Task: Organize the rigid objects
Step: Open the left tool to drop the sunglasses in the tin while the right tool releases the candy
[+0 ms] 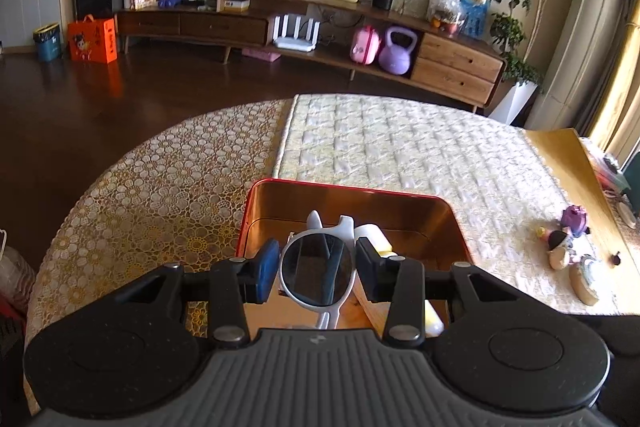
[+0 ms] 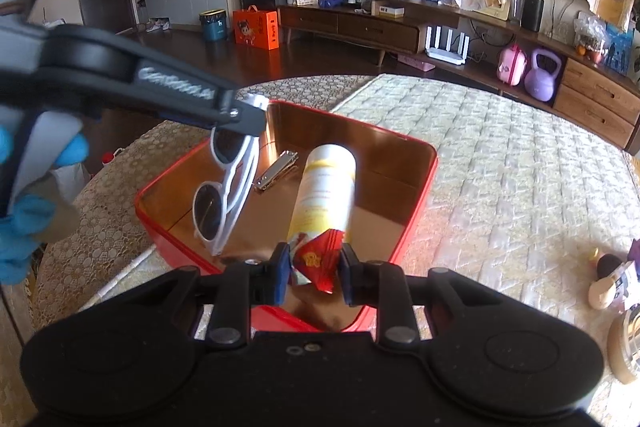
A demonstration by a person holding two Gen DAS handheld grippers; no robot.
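We hold white sunglasses [image 2: 224, 195] above red tin [image 2: 416, 211], left gripper [image 1: 316, 269] pinching one lens rim: light, stiff, scratch-prone. Right gripper [image 2: 314, 269] pinches crinkly red packet [image 2: 318, 259].

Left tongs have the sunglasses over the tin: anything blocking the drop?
Nothing visible blocks it. The sunglasses hang from the left tongs above the open tin, over bare floor on its left side. The bottle and the small metal piece lie to the right of that spot.
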